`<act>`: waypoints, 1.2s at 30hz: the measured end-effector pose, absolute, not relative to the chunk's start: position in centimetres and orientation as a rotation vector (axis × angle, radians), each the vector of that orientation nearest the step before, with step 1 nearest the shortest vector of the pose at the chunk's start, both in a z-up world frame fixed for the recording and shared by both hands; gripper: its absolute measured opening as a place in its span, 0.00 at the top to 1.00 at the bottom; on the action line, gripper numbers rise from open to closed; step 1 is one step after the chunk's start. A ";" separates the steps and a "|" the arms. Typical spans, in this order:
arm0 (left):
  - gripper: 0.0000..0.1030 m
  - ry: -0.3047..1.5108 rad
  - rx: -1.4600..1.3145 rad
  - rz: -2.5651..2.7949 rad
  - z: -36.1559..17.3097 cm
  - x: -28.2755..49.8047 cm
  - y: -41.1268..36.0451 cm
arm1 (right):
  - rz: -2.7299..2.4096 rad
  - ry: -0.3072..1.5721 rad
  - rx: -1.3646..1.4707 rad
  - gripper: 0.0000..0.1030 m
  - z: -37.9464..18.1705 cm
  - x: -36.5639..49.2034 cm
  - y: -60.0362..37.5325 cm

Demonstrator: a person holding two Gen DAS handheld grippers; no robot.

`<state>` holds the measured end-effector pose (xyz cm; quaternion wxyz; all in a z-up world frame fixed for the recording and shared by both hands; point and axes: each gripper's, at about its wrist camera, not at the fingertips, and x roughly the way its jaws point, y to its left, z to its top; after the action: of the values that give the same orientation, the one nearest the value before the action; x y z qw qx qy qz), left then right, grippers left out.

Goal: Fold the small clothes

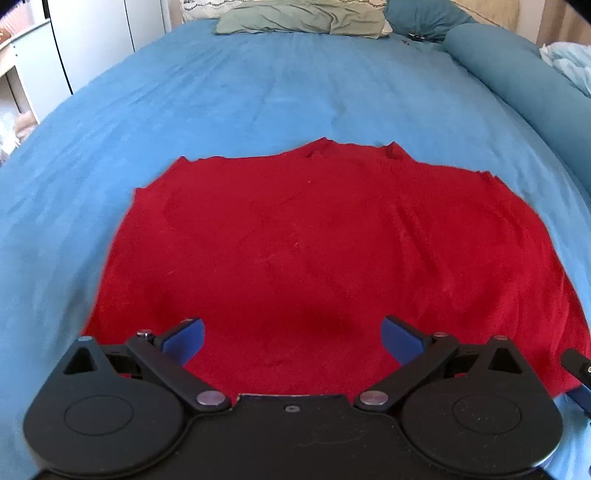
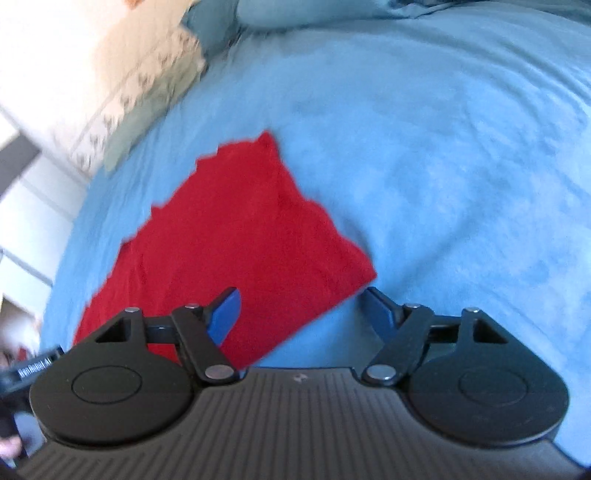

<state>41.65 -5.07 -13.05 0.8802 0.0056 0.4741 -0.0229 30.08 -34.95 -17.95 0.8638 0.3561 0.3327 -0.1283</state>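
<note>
Nearest the foot of the bed (image 1: 258,92), the left gripper (image 1: 293,341) hangs over the red garment (image 1: 295,240) with jaws spread wide and empty. Alongside, the right gripper (image 2: 299,314) is wide open too, straddling the garment's near corner, gripping nothing. Spread flat, the garment lies on the blue sheet towards the near edge. Further off, a green pillow (image 1: 303,16) rests at the head end, a blue bolster (image 1: 517,77) along the right edge, and white cupboards (image 1: 92,37) stand beyond the left edge.

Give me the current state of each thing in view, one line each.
Red garment: spread flat on the bed, not held.
Left gripper: open, empty, above the garment.
Right gripper: open, empty, at the garment's corner.
Blue bedsheet: spread, lightly creased.
Green pillow: rumpled.
</note>
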 end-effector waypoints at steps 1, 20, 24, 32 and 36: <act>0.00 0.985 0.006 -0.052 -12.9 41.7 -5.3 | -0.267 0.685 0.753 0.18 -18.0 30.6 -35.2; 0.00 1.095 0.049 -0.073 -15.1 45.1 -5.6 | -0.091 0.694 0.805 0.75 -13.2 35.4 -36.0; 0.03 1.077 0.013 -0.069 -12.5 44.4 -2.2 | 0.066 0.653 0.767 0.75 -8.5 38.7 -31.8; 0.03 0.995 0.037 0.038 -9.5 39.0 9.7 | 0.535 0.776 0.494 0.75 -7.9 44.2 -13.3; 0.03 1.034 0.054 0.063 -11.5 36.6 13.7 | 0.616 0.932 0.374 0.76 -13.5 45.0 -5.3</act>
<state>36.55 13.67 -11.52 0.8685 0.0259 0.4941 0.0300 45.05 -5.31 -13.45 0.8316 0.1762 0.4395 0.2903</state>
